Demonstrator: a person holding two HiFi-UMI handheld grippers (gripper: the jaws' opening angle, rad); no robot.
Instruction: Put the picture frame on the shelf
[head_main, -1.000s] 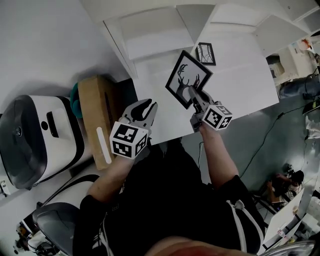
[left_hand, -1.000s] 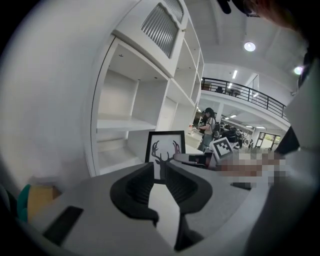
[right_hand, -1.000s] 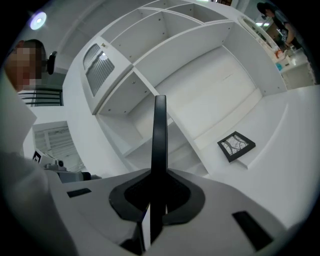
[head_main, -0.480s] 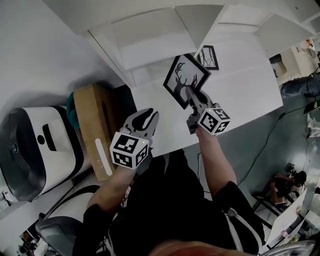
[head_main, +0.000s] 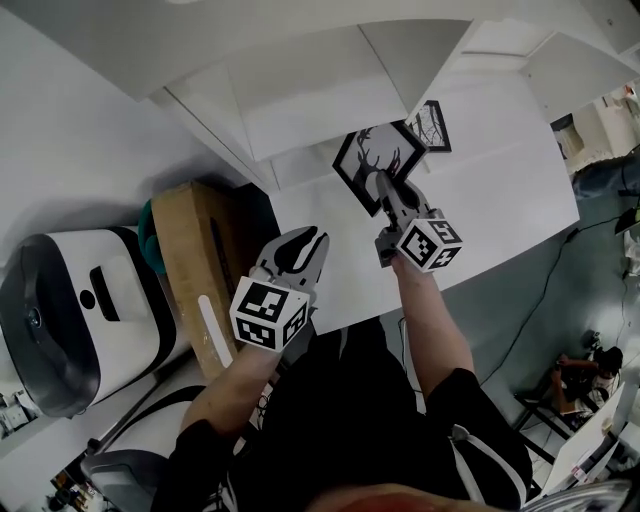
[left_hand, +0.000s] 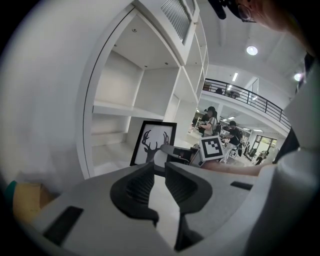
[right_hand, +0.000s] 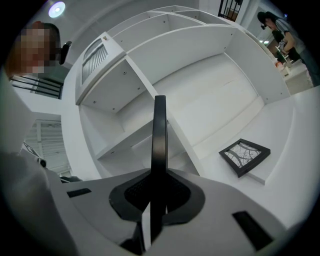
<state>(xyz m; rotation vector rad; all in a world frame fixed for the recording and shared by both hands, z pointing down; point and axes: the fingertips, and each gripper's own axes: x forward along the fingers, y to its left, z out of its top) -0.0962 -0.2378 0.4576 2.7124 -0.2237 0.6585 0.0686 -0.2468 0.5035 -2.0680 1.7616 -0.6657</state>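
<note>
– Right gripper (right_hand: 159, 172) has its jaws closed on the lower edge of the deer picture frame (head_main: 378, 165), agreed?
– Agreed. In the right gripper view the frame rises edge-on, straight out of the pads. The left gripper (left_hand: 157, 170) hangs lower and nearer the person, jaws a little apart with nothing between them.
– Where is the frame?
– In the air over the white tabletop (head_main: 500, 190), just in front of the open compartments of the white shelf (head_main: 310, 90). It isn't inside any of them yet.
– What worries you?
– The hold is a thin pinch on one edge. I'd judge the frame could swing in the pads if a top corner knocks a shelf board or divider on the way in. Set down upright, it might also tip over. I can't tell whether it has a stand behind.
– Anything in the way?
– A smaller frame (right_hand: 245, 156) lies flat on the tabletop off to the right. It looks clear of the likely path.
– And the orientation?
– Portrait. The long axis runs nearly vertical, leaning slightly. The deer print faces the left gripper with the antlers toward the top, and the thin edge points back along the right gripper.
</note>
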